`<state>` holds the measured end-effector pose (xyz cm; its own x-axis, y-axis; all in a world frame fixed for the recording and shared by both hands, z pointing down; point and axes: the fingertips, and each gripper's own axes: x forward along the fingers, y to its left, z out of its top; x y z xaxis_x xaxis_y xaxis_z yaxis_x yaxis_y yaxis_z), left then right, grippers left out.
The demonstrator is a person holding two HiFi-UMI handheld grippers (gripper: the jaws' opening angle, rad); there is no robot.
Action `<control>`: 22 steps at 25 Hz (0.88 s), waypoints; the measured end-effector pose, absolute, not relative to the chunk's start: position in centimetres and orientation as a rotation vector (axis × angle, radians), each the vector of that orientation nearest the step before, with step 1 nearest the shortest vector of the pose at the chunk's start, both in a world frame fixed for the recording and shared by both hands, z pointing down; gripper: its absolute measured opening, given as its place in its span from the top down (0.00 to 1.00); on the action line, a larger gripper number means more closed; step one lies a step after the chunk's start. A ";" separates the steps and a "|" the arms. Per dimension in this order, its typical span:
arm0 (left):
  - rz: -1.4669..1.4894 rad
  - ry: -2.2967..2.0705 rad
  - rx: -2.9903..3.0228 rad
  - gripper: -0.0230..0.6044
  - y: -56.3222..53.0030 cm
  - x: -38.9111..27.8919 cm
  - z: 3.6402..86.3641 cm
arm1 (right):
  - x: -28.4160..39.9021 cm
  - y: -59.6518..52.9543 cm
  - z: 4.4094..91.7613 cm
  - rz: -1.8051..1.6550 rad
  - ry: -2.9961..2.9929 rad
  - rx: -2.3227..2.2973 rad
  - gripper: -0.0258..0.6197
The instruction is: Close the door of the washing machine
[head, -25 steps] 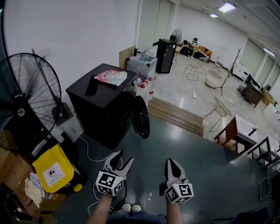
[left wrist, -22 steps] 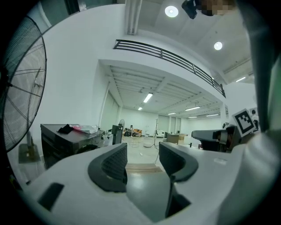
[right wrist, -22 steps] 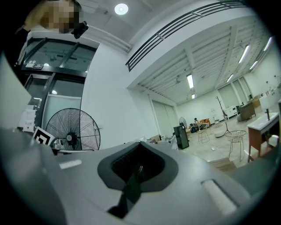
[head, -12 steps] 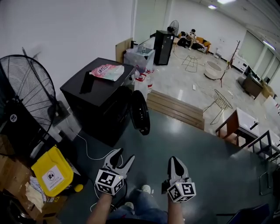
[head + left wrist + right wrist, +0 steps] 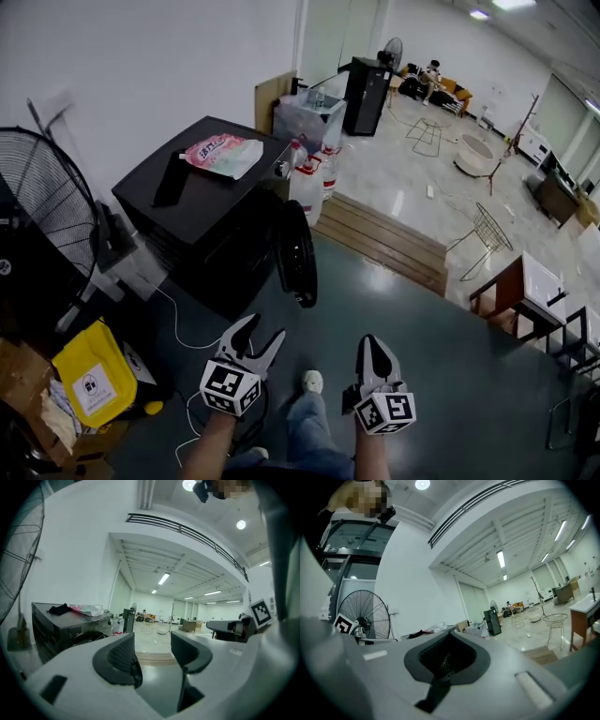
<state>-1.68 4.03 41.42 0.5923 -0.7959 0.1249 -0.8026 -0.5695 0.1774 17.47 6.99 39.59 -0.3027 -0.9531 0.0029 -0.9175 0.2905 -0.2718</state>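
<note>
Head view | door (image 5: 296, 253) open | left gripper (image 5: 262, 328) jaws just opening, empty | right gripper (image 5: 371, 341) jaws together

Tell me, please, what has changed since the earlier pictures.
The person has stepped toward the washer, bringing both grippers nearer its door. The left gripper has just been opening its jaws, with nothing between them. The right gripper stays shut and empty; the door still hangs open, untouched.

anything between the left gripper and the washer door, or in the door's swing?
Nothing visible. Bare floor lies between the left gripper, jaws just opened wider and empty, and the open door; its swing back to the washing machine looks clear.
</note>
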 end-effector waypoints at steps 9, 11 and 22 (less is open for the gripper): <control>0.085 -1.546 2.437 0.59 -10.9 1.1 42.9 | 21.2 -10.9 40.4 -0.419 2.552 -1.578 0.94; 0.093 -1.574 2.418 0.58 -13.4 2.0 43.1 | 21.7 -14.1 40.6 -0.433 2.582 -1.535 0.94; 0.131 -1.641 2.353 0.58 -19.4 3.3 45.6 | 19.0 -23.2 42.9 -0.457 2.714 -1.379 0.94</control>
<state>3.33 -19.44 45.63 0.3547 -0.9073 0.2261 -0.9316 -0.3224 0.1676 19.03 -23.16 42.91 -0.5972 -0.7983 0.0773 -0.7796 0.5551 -0.2899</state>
